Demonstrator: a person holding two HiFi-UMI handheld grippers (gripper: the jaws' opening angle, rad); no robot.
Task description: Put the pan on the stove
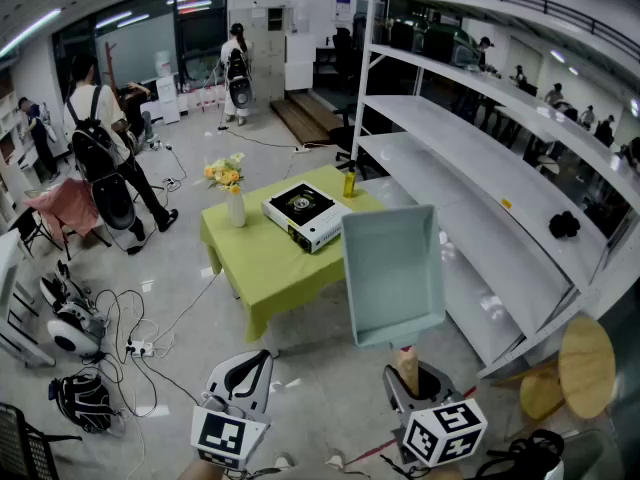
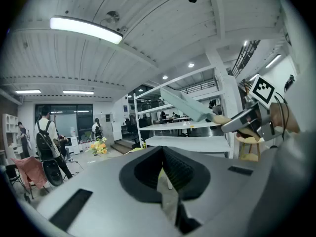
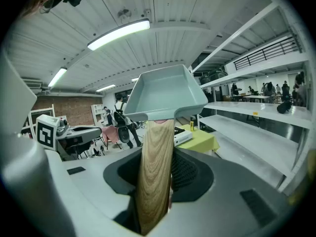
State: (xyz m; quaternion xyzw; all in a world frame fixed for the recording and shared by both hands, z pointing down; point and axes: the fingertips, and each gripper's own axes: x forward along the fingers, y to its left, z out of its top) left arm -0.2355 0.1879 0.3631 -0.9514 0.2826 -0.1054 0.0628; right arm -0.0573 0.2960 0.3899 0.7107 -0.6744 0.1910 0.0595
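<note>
Right gripper (image 3: 157, 189) clamped on wooden handle (image 3: 154, 152) of pan (image 1: 392, 273), held aloft, well apart from stove (image 1: 305, 211) on green table (image 1: 262, 263); left gripper (image 2: 165, 184) closed, empty; carry step, next likely approach, then level lowering onto the stove.

The left tongs (image 2: 165, 181) occupy the foreground, with both jaws pressed together and nothing between them. Beyond them stands the white shelf rack (image 2: 197, 141). In front of the rack's upper shelves, the right tongs (image 2: 228, 125) clamp the wooden handle of the pale green pan (image 2: 185, 102), which hangs tilted in the air. Left of the rack are yellow flowers (image 2: 98, 146). Further left of the rack is a person (image 2: 47, 142) wearing a backpack.
</note>
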